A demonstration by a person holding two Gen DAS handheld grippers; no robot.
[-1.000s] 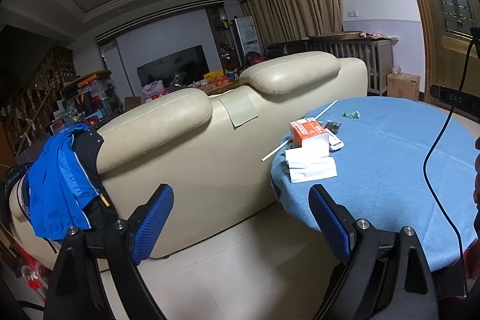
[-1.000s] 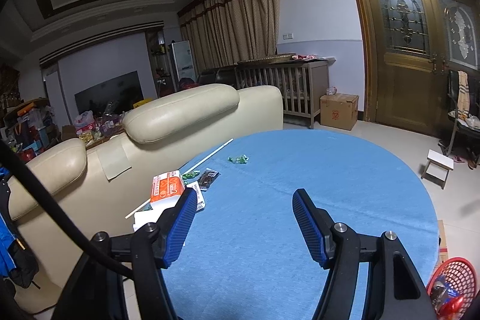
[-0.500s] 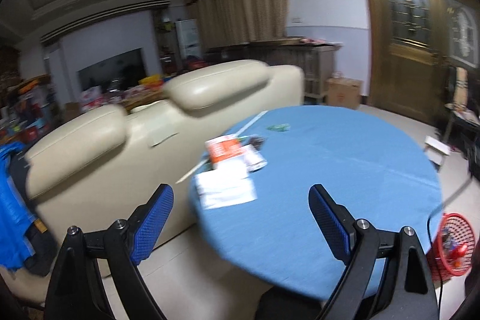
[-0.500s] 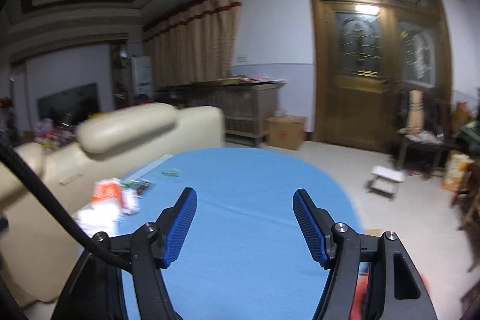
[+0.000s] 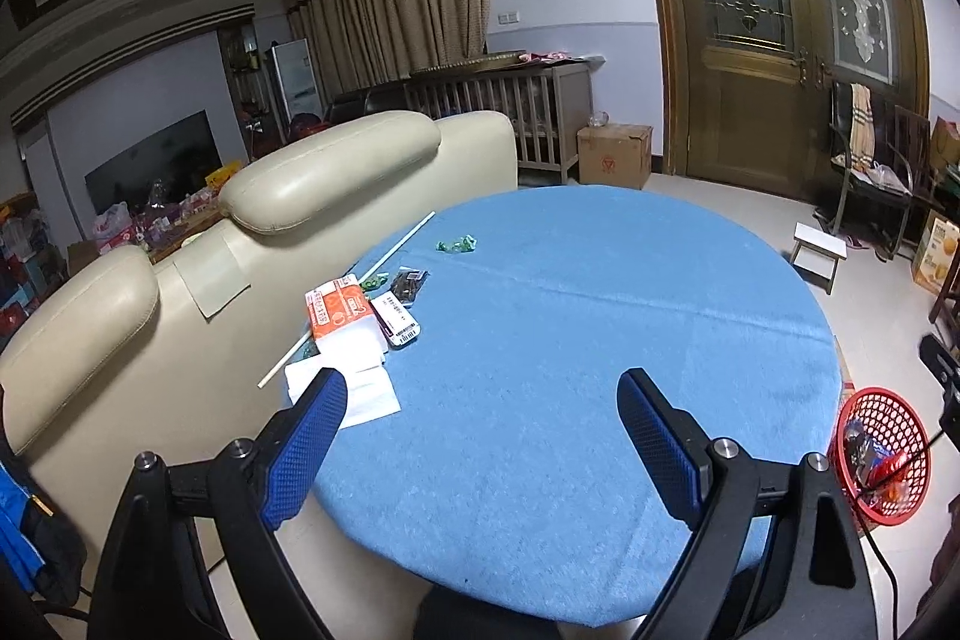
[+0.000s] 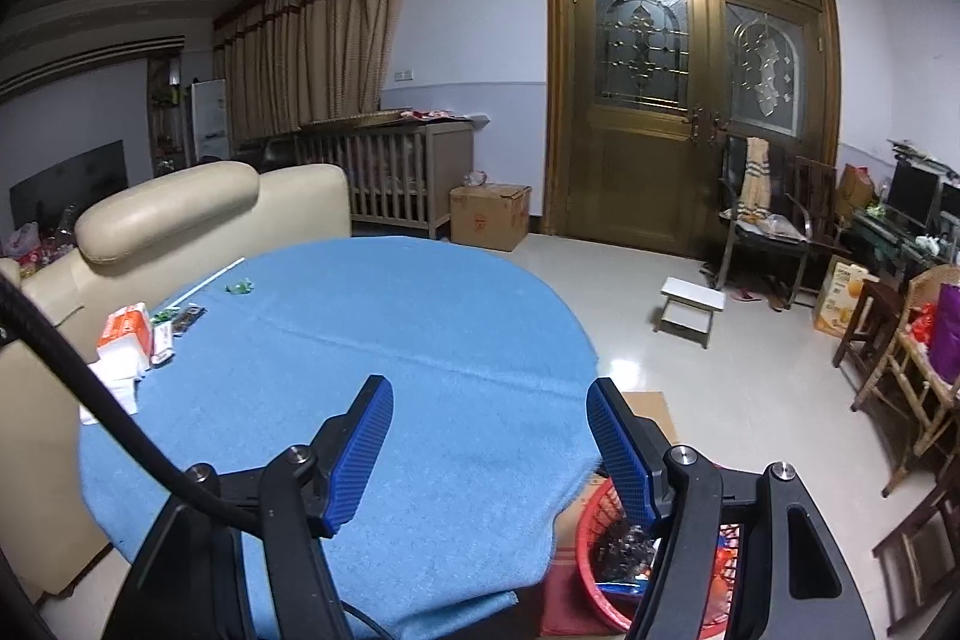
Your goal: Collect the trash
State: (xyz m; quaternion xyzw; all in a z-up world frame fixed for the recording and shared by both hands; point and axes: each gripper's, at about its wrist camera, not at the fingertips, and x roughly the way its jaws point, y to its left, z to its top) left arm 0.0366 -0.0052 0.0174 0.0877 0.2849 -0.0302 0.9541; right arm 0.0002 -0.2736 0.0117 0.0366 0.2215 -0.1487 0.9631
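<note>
Both views have panned right since a second ago: sofa and blue jacket are mostly out, the door side and basket are in. Trash sits clustered at the counter's (image 5: 570, 340) far-left edge: orange-white packet (image 5: 336, 307), white paper (image 5: 351, 382) just beside it on the near side, small wrappers (image 5: 408, 283), a green wrapper (image 5: 457, 244) further back, and a thin white stick (image 5: 354, 292) overhanging the edge. Red basket (image 5: 882, 451) is on the floor by the counter's right side, with some rubbish in it. Left gripper (image 5: 480, 436) and right gripper (image 6: 489, 439) hover above the blue cloth, jaws spread, holding nothing. Cream sofa (image 5: 252, 244) behind the counter.
</note>
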